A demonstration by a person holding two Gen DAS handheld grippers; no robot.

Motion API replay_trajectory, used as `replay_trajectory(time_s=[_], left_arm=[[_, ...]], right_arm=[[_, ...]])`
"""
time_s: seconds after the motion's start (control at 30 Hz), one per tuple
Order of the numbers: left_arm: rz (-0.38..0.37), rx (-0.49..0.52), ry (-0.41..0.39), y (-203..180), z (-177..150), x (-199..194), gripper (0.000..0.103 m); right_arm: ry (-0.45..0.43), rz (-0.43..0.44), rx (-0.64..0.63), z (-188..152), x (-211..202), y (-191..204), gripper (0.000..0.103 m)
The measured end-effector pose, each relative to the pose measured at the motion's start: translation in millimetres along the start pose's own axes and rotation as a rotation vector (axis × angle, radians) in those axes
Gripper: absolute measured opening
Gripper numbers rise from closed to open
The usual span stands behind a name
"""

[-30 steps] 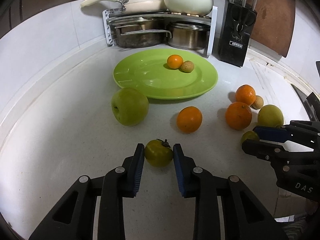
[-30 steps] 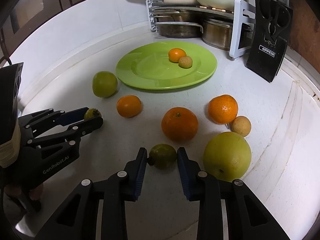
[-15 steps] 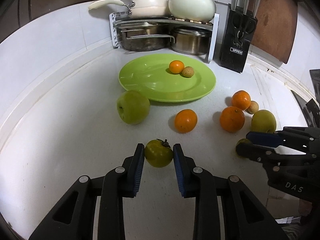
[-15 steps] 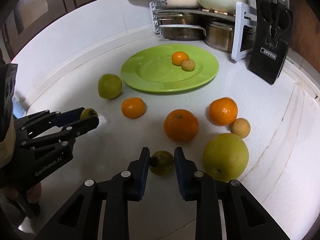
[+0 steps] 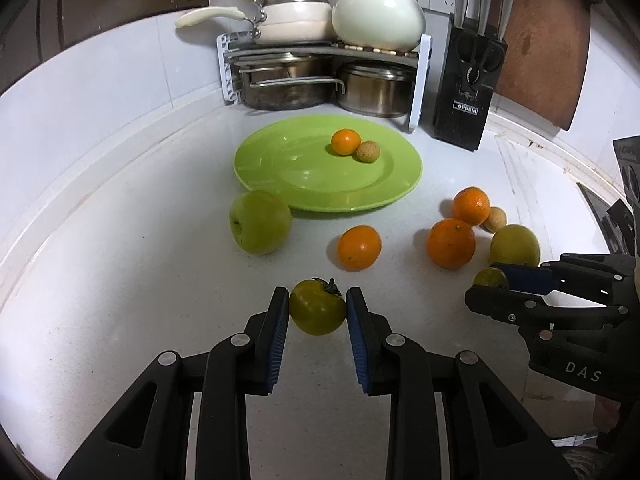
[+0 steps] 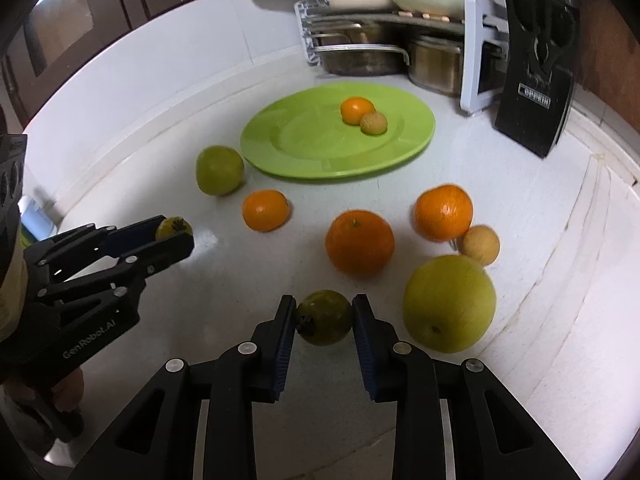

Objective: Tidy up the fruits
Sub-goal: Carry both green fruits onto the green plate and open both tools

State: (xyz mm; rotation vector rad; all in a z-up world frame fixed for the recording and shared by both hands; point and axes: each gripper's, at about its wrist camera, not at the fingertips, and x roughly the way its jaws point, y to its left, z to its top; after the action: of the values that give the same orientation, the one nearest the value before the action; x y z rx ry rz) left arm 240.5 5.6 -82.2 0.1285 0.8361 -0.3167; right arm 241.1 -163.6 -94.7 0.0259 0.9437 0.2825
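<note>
My left gripper [image 5: 318, 298] is shut on a yellow-green tomato [image 5: 317, 314] with a dark stalk, low in the left wrist view. In the right wrist view it shows at the left [image 6: 176, 236]. My right gripper [image 6: 324, 304] is shut on a darker green tomato [image 6: 325, 318]; in the left wrist view it [image 5: 490, 286] comes in from the right. Behind lies a green plate [image 5: 280, 168] carrying a small orange [image 5: 345, 142] and a small brown fruit [image 5: 367, 151]. On the counter lie a green apple [image 5: 260, 222], three oranges [image 5: 359, 248], a large yellow-green fruit [image 6: 448, 304] and another brown fruit [image 6: 480, 245].
A pot rack [image 5: 320, 52] with pans and a white pot fills the back corner, with a black knife block [image 5: 466, 92] to its right. White wall edges curve round the counter [image 5: 120, 280] on the left and right. A person's hand [image 6: 64, 392] holds the left gripper.
Both views have drawn back slightly from the fruit on the counter. The right fingers have closed in a touch on their green tomato. The left grip is unchanged.
</note>
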Motion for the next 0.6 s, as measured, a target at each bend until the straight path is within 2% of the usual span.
replay_trajectory(time_s=[0.33,0.6], left_arm=[[0.016,-0.017,-0.08,-8.6,16.7,-32.4,0.03],[0.031,-0.033,-0.121,-13.0,36.9,-43.8,0.029]], right_arm=[[-0.088,0.046,-0.042,20.1,-30.4,3.2,0.03],[-0.142,0.092,-0.086,46.7,-41.6,-0.2,0.03]])
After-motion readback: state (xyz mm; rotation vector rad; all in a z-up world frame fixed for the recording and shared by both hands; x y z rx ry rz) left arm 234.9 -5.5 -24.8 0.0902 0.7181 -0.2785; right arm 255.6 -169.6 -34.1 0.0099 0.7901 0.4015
